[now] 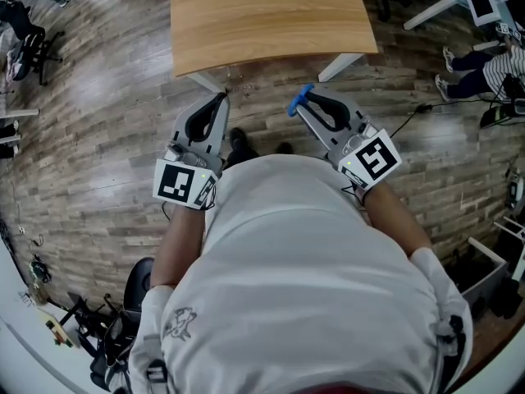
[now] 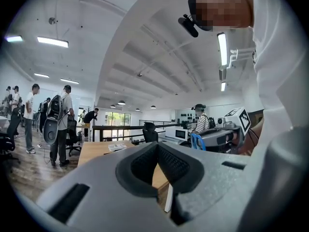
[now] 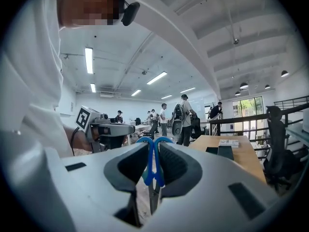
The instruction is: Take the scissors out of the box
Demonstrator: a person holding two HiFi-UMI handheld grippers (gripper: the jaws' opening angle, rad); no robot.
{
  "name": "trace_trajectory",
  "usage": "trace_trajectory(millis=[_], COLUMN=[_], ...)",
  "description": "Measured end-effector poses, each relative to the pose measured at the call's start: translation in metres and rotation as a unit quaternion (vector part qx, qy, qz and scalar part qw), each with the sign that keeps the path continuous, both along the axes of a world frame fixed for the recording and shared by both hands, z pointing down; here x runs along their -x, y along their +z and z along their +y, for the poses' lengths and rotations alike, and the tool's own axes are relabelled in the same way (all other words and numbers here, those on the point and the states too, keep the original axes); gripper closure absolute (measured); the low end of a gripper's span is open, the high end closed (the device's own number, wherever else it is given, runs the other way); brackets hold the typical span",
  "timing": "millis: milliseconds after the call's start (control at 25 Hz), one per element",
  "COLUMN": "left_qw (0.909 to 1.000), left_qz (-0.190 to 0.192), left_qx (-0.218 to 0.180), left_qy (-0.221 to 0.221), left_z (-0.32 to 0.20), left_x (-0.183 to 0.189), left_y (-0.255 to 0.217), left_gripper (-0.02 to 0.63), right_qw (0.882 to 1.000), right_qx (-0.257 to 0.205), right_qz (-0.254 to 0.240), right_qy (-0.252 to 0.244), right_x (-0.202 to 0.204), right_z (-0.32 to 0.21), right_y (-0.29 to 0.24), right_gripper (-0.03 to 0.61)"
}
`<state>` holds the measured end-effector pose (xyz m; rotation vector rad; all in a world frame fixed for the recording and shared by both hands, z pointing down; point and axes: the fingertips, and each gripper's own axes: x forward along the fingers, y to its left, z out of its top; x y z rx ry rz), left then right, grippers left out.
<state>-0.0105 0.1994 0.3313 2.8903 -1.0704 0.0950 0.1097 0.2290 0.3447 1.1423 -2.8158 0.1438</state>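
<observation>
Right gripper [image 1: 305, 95], upper centre of the head view, clamps the blue-handled scissors [image 3: 154, 175]; left gripper [image 2: 157, 146] is closed and empty. Keep the squeeze firm, carrying them level toward the table [image 1: 271, 15]

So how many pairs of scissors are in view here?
1: the blue-handled scissors, clamped in the right gripper above the floor, near the wooden table. The left gripper is shut, empty. No box shows, so others may be hidden.

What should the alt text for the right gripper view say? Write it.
The right gripper is shut on blue-handled scissors, handle loops at its jaw tips. Beyond it, the left gripper shows at left and a wooden table at right.
</observation>
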Motion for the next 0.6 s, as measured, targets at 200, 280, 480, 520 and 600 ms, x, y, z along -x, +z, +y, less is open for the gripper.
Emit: trace_trajectory(millis=[200,280,480,520,600], left_qw=[1.0000,1.0000,1.0000,0.9999,0.9999], left_qz=[0.002,0.003,0.004,0.005,0.006], left_qx=[0.003,0.004,0.005,0.005,0.007], left_qy=[-0.006,-0.006,-0.007,-0.008,-0.009], left_z=[0.002,0.005,0.007,0.006,0.004], left_x=[-0.006,-0.008,-0.015,-0.016,-0.019], left_y=[-0.001,0.001,0.001,0.001,0.000], left_gripper=[0.609,0.609,0.609,0.609,0.609], right_qw=[1.000,1.000,1.000,1.000,1.000], right_qx=[-0.003,-0.002,-0.004,-0.003,0.000], right_qz=[0.001,0.002,-0.002,-0.003,-0.004], right_qy=[-0.009,-0.010,-0.009,-0.009,-0.009], right_x=[-0.004,-0.005,-0.011,-0.013,-0.016], right_z=[0.002,0.005,0.005,0.004,0.003], right_y=[-0.002,0.000,-0.003,-0.003,-0.003], right_gripper=[0.500,0.500,0.500,0.500,0.500])
